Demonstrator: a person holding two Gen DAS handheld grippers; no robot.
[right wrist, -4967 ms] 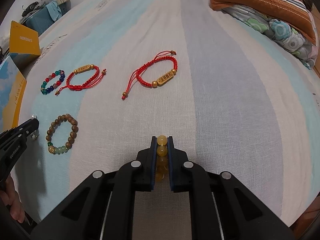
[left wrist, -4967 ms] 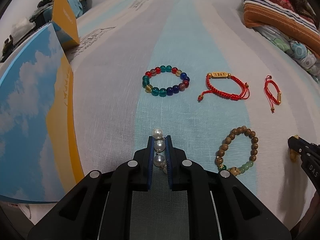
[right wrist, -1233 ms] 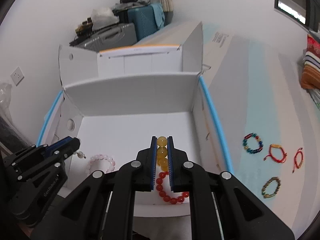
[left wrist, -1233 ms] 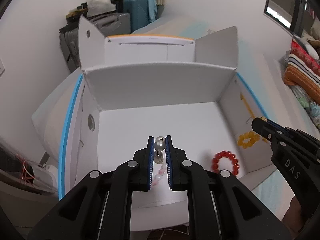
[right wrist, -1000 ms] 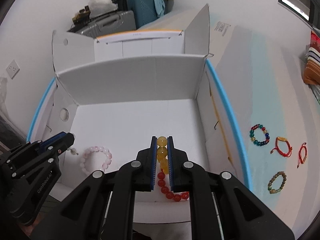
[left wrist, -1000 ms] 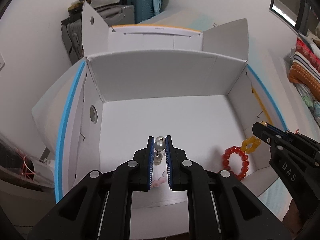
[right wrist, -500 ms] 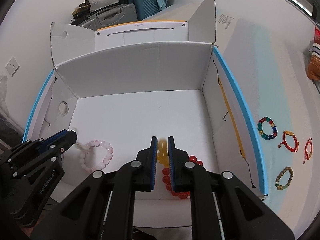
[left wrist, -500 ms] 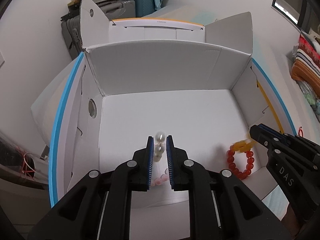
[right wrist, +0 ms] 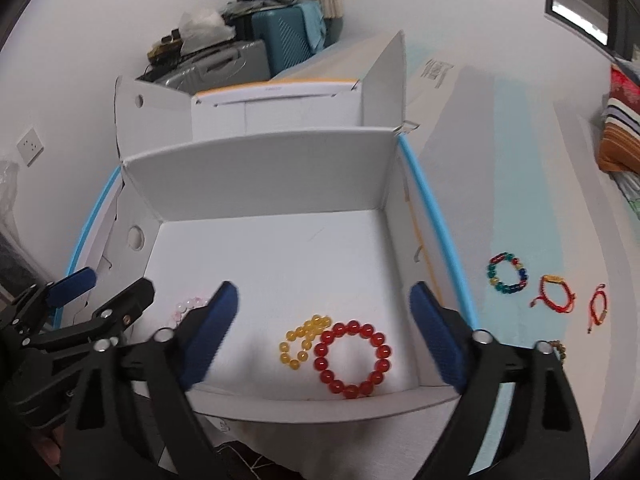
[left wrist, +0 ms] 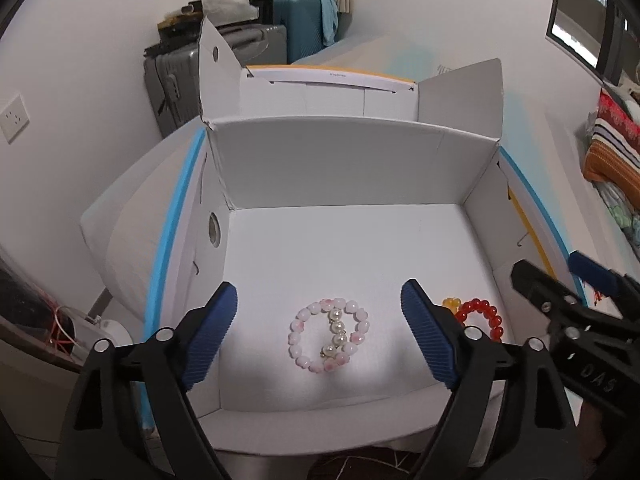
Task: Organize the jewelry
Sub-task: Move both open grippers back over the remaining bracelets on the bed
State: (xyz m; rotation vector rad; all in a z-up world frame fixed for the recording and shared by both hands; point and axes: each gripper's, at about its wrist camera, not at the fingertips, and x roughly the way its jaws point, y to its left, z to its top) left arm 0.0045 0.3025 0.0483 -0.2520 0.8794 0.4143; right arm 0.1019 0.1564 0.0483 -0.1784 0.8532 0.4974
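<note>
Your left gripper (left wrist: pixel 316 320) opening with nothing between its jaws, pearl bracelet (left wrist: pixel 336 334) lying across the pink bracelet (left wrist: pixel 326 334) on the box (left wrist: pixel 340 168) floor, your right gripper (right wrist: pixel 324 320) opening likewise, yellow bracelet (right wrist: pixel 302 340) resting beside the red bracelet (right wrist: pixel 352 360).

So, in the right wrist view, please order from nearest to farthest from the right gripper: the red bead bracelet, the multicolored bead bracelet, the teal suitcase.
1. Red bead bracelet: in the box, just beyond the right gripper, whose fingers are opening.
2. Multicolored bead bracelet: on the sheet, right of the box.
3. Teal suitcase: by the far wall.
</note>
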